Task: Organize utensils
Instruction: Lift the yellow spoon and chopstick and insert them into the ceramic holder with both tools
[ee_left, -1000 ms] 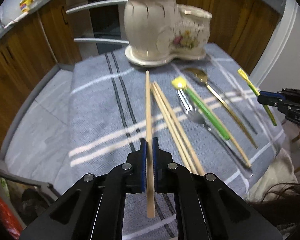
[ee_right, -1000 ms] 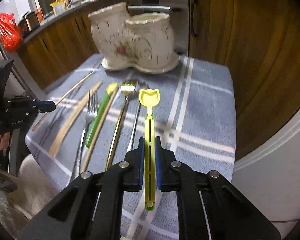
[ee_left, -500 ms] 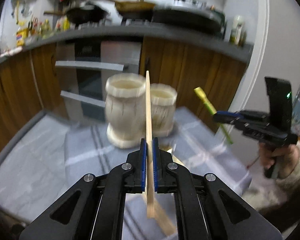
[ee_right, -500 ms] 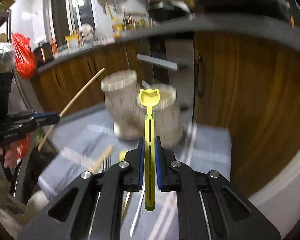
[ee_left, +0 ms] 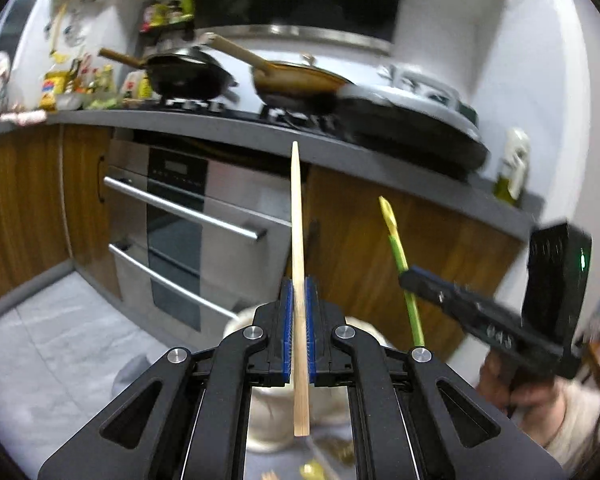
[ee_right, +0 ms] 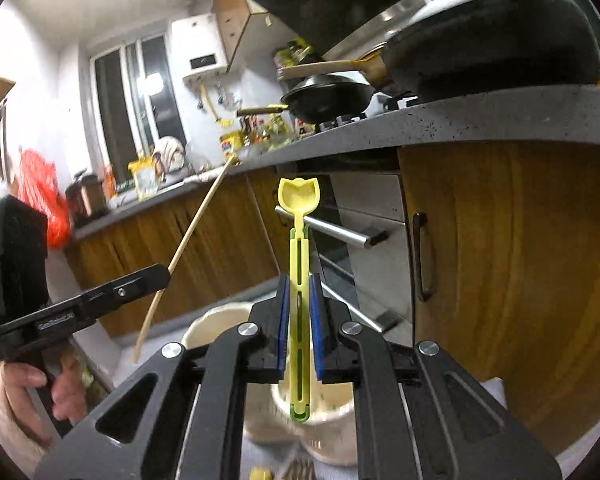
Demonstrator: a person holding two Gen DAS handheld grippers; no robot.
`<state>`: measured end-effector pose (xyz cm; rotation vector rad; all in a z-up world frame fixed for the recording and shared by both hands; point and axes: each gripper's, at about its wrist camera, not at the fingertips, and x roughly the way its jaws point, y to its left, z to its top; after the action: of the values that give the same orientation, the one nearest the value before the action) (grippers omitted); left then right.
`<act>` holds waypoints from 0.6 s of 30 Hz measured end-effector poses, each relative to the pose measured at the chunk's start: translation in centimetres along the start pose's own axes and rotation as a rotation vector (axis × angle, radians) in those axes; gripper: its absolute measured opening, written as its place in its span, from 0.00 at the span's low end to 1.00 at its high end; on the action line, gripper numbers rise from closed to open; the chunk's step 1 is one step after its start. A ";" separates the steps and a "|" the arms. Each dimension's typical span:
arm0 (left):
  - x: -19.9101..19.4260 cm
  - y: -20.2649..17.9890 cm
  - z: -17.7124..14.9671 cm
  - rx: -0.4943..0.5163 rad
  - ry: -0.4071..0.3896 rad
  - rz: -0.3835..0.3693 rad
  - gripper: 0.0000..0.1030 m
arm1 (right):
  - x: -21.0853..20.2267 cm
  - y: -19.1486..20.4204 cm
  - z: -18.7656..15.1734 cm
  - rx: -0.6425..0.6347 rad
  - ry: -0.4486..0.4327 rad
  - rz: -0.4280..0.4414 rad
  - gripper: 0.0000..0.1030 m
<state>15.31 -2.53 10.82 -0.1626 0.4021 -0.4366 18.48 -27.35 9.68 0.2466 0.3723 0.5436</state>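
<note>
The left gripper (ee_left: 298,334) clamps a wooden chopstick (ee_left: 299,264); the right gripper (ee_right: 299,330) clamps a yellow-green plastic spoon (ee_right: 299,240). Both are lifted near the cream ceramic holder (ee_right: 220,320), neither inserted. More utensils, blurred, seemingly remain below.

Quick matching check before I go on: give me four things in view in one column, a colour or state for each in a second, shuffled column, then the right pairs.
Things:
1. chopstick
2. yellow spoon
3. ceramic holder
4. black wok

States:
A. on the stove, upper background
B. cream, low in the frame, under the gripper
C. clamped in the left gripper, pale wood
D. clamped in the right gripper, bowl end up

Pairs: 1-C, 2-D, 3-B, 4-A
</note>
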 end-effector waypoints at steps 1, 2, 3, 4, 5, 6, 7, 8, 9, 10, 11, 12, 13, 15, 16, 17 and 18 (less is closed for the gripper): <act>0.4 0.3 0.2 -0.014 -0.009 0.002 0.06 | 0.4 -0.2 0.0 0.011 -0.008 0.002 0.09; 1.0 0.8 0.4 -0.039 -0.027 -0.006 0.06 | 1.0 -0.4 0.0 0.023 -0.014 0.004 0.09; 1.4 1.1 0.5 -0.058 -0.043 -0.011 0.06 | 1.5 -0.4 -0.2 0.033 -0.019 0.001 0.09; 1.7 1.3 0.6 -0.067 -0.054 -0.006 0.06 | 1.9 -0.6 -0.3 0.039 -0.020 0.000 0.09; 2.3 1.3 0.6 -0.067 -0.069 0.002 0.06 | 2.3 -0.8 -0.6 0.045 -0.021 -0.007 0.09; 2.6 1.2 0.6 -0.059 -0.084 0.015 0.06 | 2.8 -1.0 -1.0 0.053 -0.023 -0.015 0.09; 3.0 0.9 0.5 -0.047 -0.098 0.027 0.06 | 3.0 -1.1 -1.2 0.059 -0.025 -0.017 0.09; 3.3 0.7 0.3 -0.036 -0.101 0.033 0.06 | 3.2 -1.3 -1.4 0.065 -0.031 -0.025 0.09; 3.6 0.5 0.1 -0.026 -0.099 0.041 0.06 | 3.5 -1.5 -1.7 0.066 -0.033 -0.034 0.09; 3.9 0.4 -0.1 -0.018 -0.099 0.046 0.06 | 3.8 -1.6 -2.1 0.066 -0.027 -0.043 0.09; 3.9 0.2 -0.5 -0.001 -0.103 0.056 0.06 | 4.0 -1.7 -2.3 0.065 -0.023 -0.051 0.09; 4.0 0.1 -0.7 0.009 -0.106 0.063 0.06 | 4.0 -1.7 -2.6 0.062 -0.018 -0.054 0.09; 3.9 0.1 -1.0 0.015 -0.109 0.068 0.06 | 4.1 -1.7 -3.0 0.056 -0.011 -0.056 0.09; 3.9 0.2 -1.5 0.021 -0.107 0.078 0.06 | 4.1 -1.5 -3.5 0.036 -0.002 -0.063 0.09; 3.9 0.4 -1.7 0.020 -0.099 0.075 0.06 | 4.1 -1.4 -3.7 0.029 0.001 -0.064 0.09; 3.9 0.5 -2.0 0.020 -0.092 0.076 0.06 | 4.0 -1.3 -3.9 0.021 0.004 -0.064 0.09; 3.9 0.6 -2.2 0.020 -0.085 0.078 0.06 | 3.9 -1.1 -4.0 0.016 0.006 -0.064 0.09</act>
<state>17.87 -3.85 7.30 -0.1452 0.3196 -0.3554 20.44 -25.66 4.63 0.2477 0.3896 0.4784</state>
